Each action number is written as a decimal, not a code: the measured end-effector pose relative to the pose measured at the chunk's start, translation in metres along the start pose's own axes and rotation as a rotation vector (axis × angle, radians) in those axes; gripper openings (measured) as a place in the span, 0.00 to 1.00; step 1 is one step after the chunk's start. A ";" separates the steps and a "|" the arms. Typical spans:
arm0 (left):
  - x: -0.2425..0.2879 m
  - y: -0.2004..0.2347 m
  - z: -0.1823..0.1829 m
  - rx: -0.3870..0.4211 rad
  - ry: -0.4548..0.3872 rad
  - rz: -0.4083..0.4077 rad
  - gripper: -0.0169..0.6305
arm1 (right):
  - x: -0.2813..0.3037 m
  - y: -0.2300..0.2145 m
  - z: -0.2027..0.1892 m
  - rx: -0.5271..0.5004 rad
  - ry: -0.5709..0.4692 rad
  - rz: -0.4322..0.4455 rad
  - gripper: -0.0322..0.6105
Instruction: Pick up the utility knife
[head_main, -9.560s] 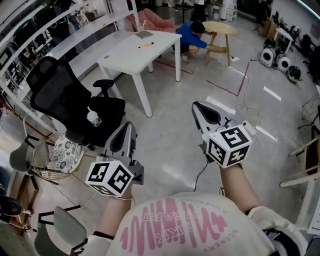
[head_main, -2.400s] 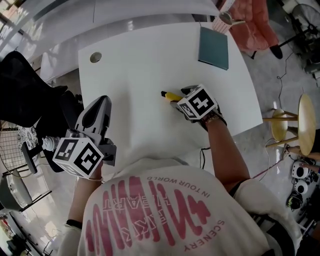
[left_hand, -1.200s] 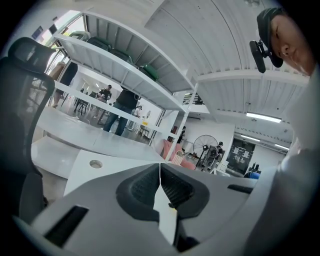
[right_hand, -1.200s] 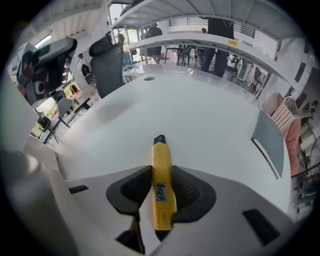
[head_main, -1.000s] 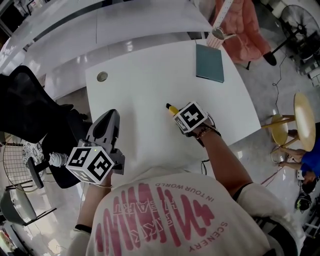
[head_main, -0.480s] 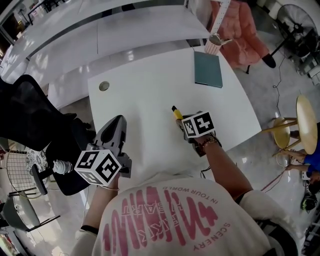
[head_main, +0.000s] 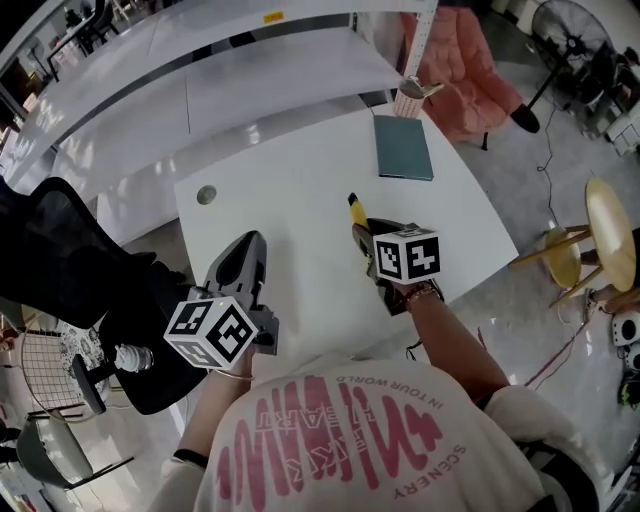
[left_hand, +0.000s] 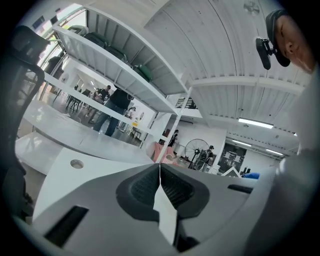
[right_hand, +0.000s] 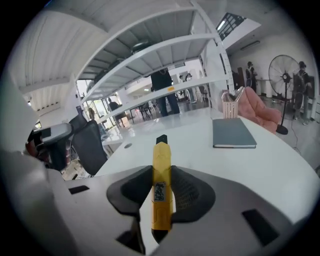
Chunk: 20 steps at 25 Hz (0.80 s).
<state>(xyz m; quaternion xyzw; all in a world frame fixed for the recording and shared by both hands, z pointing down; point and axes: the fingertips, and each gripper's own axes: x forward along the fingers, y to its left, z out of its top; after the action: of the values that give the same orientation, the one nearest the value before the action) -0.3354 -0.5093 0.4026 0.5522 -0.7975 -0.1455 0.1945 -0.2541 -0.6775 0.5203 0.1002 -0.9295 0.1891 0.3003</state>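
Over white table (head_main: 290, 215), right claw (right_hand: 161, 172) clamps utility knife (right_hand: 161, 150) lengthwise.

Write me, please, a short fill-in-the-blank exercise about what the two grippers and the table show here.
1. The right gripper is shut on a yellow ____.
2. The left gripper, jaws shut, holds ____.
3. The teal book lies on the white ____.

Missing words: knife; nothing; table.
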 end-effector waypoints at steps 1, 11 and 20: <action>0.000 -0.002 0.003 0.002 -0.005 -0.008 0.06 | -0.006 0.004 0.009 -0.001 -0.041 -0.002 0.25; -0.024 -0.008 0.046 0.078 -0.057 -0.074 0.06 | -0.089 0.056 0.089 0.025 -0.411 -0.059 0.25; -0.065 -0.011 0.074 0.138 -0.062 -0.139 0.06 | -0.153 0.126 0.115 -0.019 -0.580 -0.101 0.26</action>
<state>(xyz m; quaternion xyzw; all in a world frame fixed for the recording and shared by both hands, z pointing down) -0.3408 -0.4511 0.3229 0.6134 -0.7712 -0.1203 0.1208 -0.2296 -0.5993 0.3064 0.1936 -0.9721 0.1287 0.0321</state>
